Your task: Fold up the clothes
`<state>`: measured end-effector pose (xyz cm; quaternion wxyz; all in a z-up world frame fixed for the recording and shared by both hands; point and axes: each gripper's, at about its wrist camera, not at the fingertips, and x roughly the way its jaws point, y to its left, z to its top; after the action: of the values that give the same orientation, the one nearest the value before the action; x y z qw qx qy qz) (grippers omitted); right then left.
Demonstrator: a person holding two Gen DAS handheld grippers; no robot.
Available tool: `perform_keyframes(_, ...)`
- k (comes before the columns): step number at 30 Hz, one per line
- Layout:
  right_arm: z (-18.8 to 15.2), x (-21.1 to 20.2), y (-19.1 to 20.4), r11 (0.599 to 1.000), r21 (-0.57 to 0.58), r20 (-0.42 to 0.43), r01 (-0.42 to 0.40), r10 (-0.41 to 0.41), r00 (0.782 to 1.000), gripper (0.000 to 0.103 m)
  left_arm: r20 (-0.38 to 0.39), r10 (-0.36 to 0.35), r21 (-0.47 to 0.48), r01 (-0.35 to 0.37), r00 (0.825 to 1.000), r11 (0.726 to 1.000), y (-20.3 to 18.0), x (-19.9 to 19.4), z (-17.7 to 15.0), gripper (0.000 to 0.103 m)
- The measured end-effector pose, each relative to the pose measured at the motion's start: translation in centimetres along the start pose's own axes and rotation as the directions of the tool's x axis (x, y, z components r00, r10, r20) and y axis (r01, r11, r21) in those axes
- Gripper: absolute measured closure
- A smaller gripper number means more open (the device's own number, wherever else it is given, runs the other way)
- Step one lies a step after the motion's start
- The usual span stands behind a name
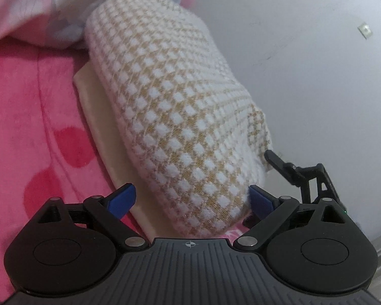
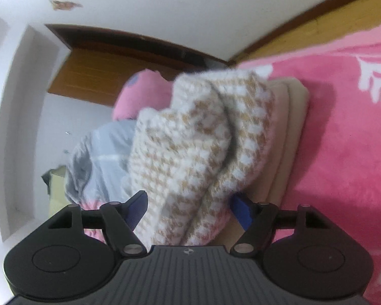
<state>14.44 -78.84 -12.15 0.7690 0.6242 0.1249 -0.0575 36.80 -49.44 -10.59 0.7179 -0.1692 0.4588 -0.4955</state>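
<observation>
Your left gripper (image 1: 191, 199) sits at the bottom centre of the left wrist view with its blue pads (image 1: 122, 199) spread wide. The near end of the folded checked knit garment (image 1: 172, 106), white squares on a tan ground, reaches down between them. The right pad touches the knit's lower right edge while the left pad stands clear of it, so nothing is clamped there.

The garment runs from the lower centre up toward the upper middle of that frame, lying on a cream folded cloth (image 1: 99, 106) that shows along its left side. Both rest on the pink fleece blanket (image 1: 25, 127), which fills the left half. At the upper left lies a heap of pale blue and pink bedding (image 1: 38, 7), blurred. At the right edge, beside the knit's lower right corner, you can see part of your other gripper as a black finger and linkage against the white wall (image 1: 304, 38).

In the right wrist view your right gripper (image 2: 190, 212) is also released, its pads well apart with the knit's bunched folds (image 2: 190, 139) between them, not pinched. The cream cloth (image 2: 289, 117) lies just right of the knit, the pink blanket (image 2: 343, 139) fills the right side, and a grey garment (image 2: 101, 152) lies to the left.
</observation>
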Motion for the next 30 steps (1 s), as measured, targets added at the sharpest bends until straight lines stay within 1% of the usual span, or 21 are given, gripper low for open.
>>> perform_keyframes(4,-0.4,0.1,0.2,1.0,0.0,-0.009,-0.009,0.009,1.0,0.028,-0.006,-0.008,-0.019,0.008,1.0,1.0,-0.2,0.3,0.1,0.009)
perform_keyframes(5,-0.2,0.6,0.4,1.0,-0.004,-0.007,-0.017,0.017,1.0,0.028,-0.008,-0.011,-0.02,0.011,1.0,1.0,-0.3,0.5,0.2,0.012)
perform_keyframes(6,0.0,1.1,0.5,1.0,-0.008,-0.006,-0.025,0.025,1.0,0.032,-0.007,-0.031,-0.027,0.031,0.999,0.999,-0.4,0.4,0.3,0.021)
perform_keyframes(7,0.1,1.5,0.7,0.999,-0.012,-0.004,-0.03,0.03,1.0,0.038,-0.006,-0.054,-0.034,0.053,0.999,0.998,-0.6,0.4,0.4,0.022)
perform_keyframes(8,0.3,1.7,0.9,0.999,-0.017,-0.001,-0.03,0.03,1.0,0.044,0.0,-0.046,-0.036,0.046,0.999,0.998,-1.0,0.3,0.4,0.022)
perform_keyframes(9,0.5,1.7,1.1,0.999,-0.024,0.001,-0.031,0.031,1.0,0.059,0.003,-0.043,-0.024,0.043,0.999,0.999,-1.5,0.3,0.5,0.022)
perform_keyframes(10,0.6,1.6,1.6,0.999,-0.036,0.001,-0.032,0.032,0.999,0.071,0.002,-0.043,-0.013,0.043,0.999,0.999,-1.8,0.1,0.5,0.022)
perform_keyframes(12,0.9,0.9,2.4,0.997,-0.056,-0.002,-0.057,0.057,0.998,0.077,-0.011,-0.045,0.005,0.045,0.999,0.999,-2.4,-0.1,0.5,0.023)
perform_keyframes(17,0.7,-0.4,3.8,0.993,-0.097,0.009,-0.073,0.074,0.997,0.08,-0.015,-0.056,0.038,0.056,0.998,0.998,-3.7,-0.8,0.3,0.023)
perform_keyframes(19,0.5,-0.4,3.0,0.994,-0.084,0.008,-0.072,0.073,0.997,0.08,-0.031,-0.046,0.036,0.047,0.998,0.998,-3.3,-0.6,0.0,0.024)
perform_keyframes(21,0.1,-0.3,1.9,0.996,-0.061,-0.001,-0.066,0.066,0.998,0.08,-0.053,-0.029,0.026,0.03,0.998,0.999,-2.7,-0.2,-0.3,0.027)
perform_keyframes(24,-0.4,-0.5,1.5,0.996,-0.032,-0.014,-0.084,0.084,0.996,0.081,-0.066,-0.056,-0.005,0.056,0.996,0.998,-1.9,-0.9,-0.1,0.028)
perform_keyframes(27,-0.7,-0.8,2.9,0.993,-0.053,-0.023,-0.105,0.104,0.994,0.08,-0.049,-0.083,0.012,0.084,0.995,0.996,-2.2,-2.2,0.7,0.028)
perform_keyframes(30,-1.1,-0.7,3.3,0.991,-0.056,-0.039,-0.122,0.12,0.992,0.08,-0.053,-0.094,0.018,0.095,0.994,0.995,-1.6,-3.1,0.7,0.028)
